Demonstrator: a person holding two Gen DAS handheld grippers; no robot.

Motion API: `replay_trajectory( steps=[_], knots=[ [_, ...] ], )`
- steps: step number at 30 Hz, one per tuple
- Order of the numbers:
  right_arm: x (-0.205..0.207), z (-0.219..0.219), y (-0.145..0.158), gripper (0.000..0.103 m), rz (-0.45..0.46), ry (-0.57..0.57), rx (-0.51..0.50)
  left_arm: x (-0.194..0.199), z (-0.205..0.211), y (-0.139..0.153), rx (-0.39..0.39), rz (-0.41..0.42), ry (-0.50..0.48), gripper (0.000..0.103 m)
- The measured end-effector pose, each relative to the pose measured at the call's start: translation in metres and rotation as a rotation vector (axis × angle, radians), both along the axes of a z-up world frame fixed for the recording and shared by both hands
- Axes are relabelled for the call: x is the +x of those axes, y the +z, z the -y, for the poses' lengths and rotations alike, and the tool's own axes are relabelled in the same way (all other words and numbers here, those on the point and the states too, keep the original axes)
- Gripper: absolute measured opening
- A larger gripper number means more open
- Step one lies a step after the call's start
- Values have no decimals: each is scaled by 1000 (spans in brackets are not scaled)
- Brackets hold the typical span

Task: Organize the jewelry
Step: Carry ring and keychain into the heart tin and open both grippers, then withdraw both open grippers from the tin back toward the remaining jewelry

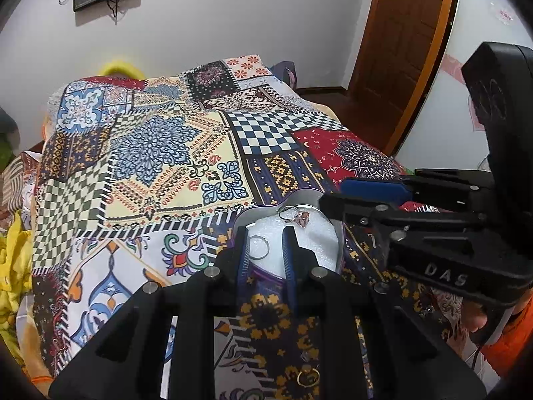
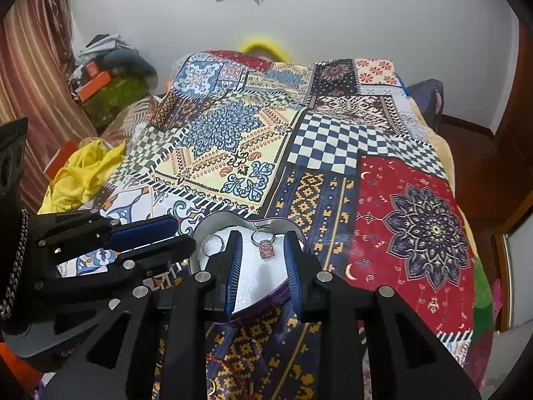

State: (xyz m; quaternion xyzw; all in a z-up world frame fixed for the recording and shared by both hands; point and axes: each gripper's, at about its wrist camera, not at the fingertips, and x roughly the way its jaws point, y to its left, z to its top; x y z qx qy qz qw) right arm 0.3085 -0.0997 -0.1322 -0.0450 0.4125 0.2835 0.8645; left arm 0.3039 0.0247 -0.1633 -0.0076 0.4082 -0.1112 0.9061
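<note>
A heart-shaped metal tin with white foam lining lies on the patterned bedspread. In it lie a silver ring with a pink stone and a plain silver ring. My left gripper is open, its fingers over the tin on either side of the plain ring, empty. My right gripper is open over the tin, its fingers either side of the pink-stone ring, empty. Each gripper shows in the other's view, the right and the left. A gold ring lies on the bedspread below my left gripper.
The patchwork bedspread covers the bed. Yellow cloth lies at its left edge, with clutter and boxes beyond. A wooden door stands at the right. A white wall is behind.
</note>
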Motion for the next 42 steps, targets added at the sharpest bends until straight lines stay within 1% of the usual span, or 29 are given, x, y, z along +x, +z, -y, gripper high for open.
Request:
replay_trajectory(
  steps=[4,7,9,12,14,19,23,31,37,42],
  knots=[
    [-11,6,9,26,31,-25,-4,-10,-1,10,7,15,13,19],
    [-23,9,17,34,63,-39,-8,-21,-2,18,13,33,21,20],
    [-31,12,22,41,83,-44,-10,-29,-2,25,15,46,27,24],
    [-45,17,29,41,111,-50,-17,-42,-3,34,13,66,36,28],
    [-54,21,32,41,126,-58,-19,-50,-2,39,17,77,40,29],
    [-71,31,37,42,141,-80,-18,-72,-1,49,29,94,46,30],
    [-82,38,37,42,149,-107,-26,-85,0,50,37,97,51,35],
    [-98,53,31,42,133,-153,-44,-101,-4,37,36,53,58,35],
    [-105,59,16,42,102,-172,-71,-103,2,14,39,-7,40,35],
    [-109,63,-1,42,67,-176,-108,-107,9,-6,38,-55,17,35]
  ],
)
